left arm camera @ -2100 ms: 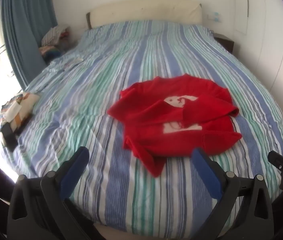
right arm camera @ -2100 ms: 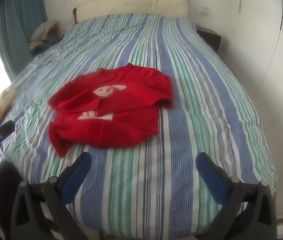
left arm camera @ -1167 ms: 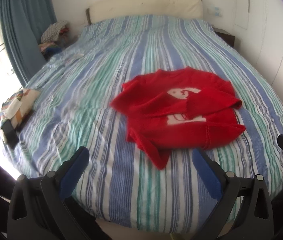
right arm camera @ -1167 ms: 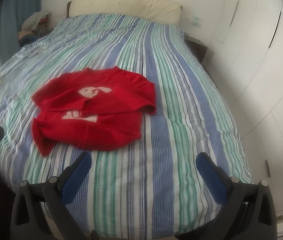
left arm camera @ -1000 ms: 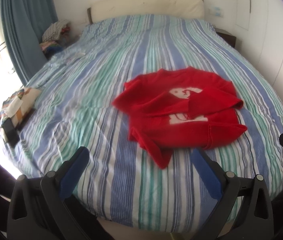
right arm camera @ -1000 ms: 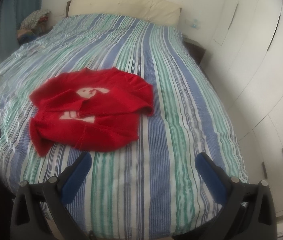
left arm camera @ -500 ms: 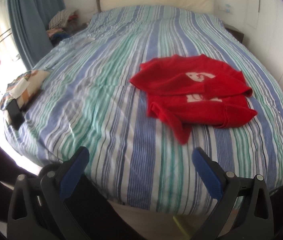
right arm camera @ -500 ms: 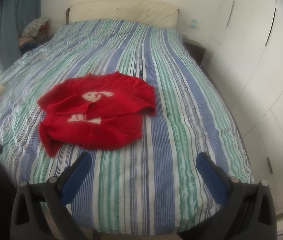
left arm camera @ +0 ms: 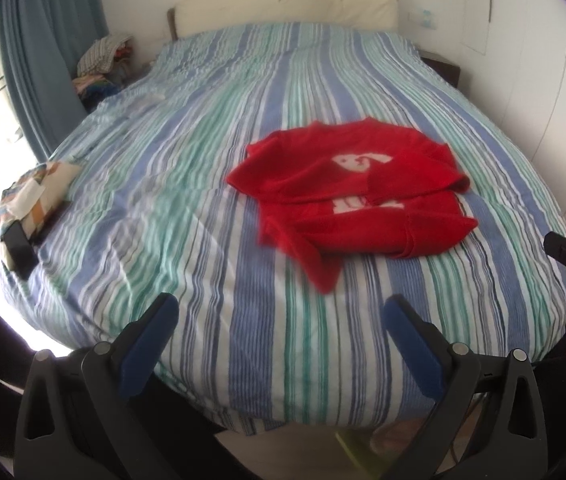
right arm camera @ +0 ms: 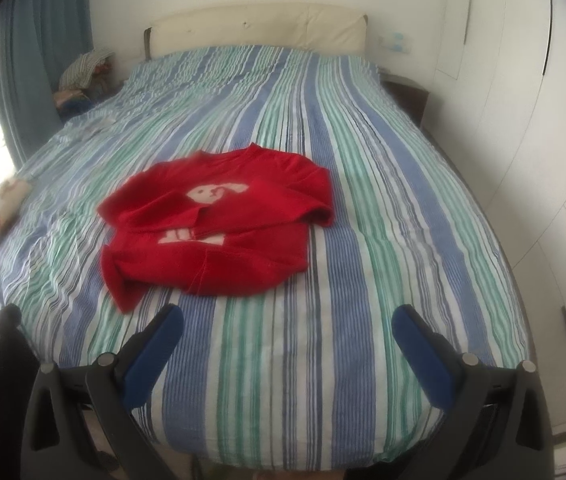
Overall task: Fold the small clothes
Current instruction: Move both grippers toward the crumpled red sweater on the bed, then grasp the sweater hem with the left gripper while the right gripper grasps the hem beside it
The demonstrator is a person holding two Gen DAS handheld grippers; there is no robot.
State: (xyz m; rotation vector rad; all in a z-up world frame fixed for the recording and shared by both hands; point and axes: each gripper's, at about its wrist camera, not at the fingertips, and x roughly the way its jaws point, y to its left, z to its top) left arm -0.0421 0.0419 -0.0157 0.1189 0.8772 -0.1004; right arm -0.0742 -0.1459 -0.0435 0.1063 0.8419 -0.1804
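Red sweater [left arm camera: 357,196], a small child-sized garment with a pale printed motif on its chest, lay rumpled on the near half of a wide bed [left arm camera: 211,208], which was the largest thing in both views and was covered by a sheet striped in blue, green and white. The sweater was already partly gathered in on itself, its sleeves drawn across the body and one red end trailing toward the foot of the bed, so it looked either half folded or still waiting to be smoothed; which of these could not be told. A cream headboard [right arm camera: 259,26] closed the far end of the bed, blue curtains [left arm camera: 43,60] hung by a bright window on the left, and white wardrobe doors [right arm camera: 523,120] lined the right wall. A heap of other clothes [left arm camera: 101,60] sat beside the far left corner of the bed, and a patterned folded cloth [left arm camera: 35,196] rested on the left edge, probably set aside to leave working room around the sweater. The left gripper [left arm camera: 281,312] hovered above the foot of the bed with its blue-padded fingers spread wide and holding nothing. The right gripper [right arm camera: 287,322] hung likewise, fingers parted and empty, both well short of the sweater, seemingly poised to reach in for its edges.
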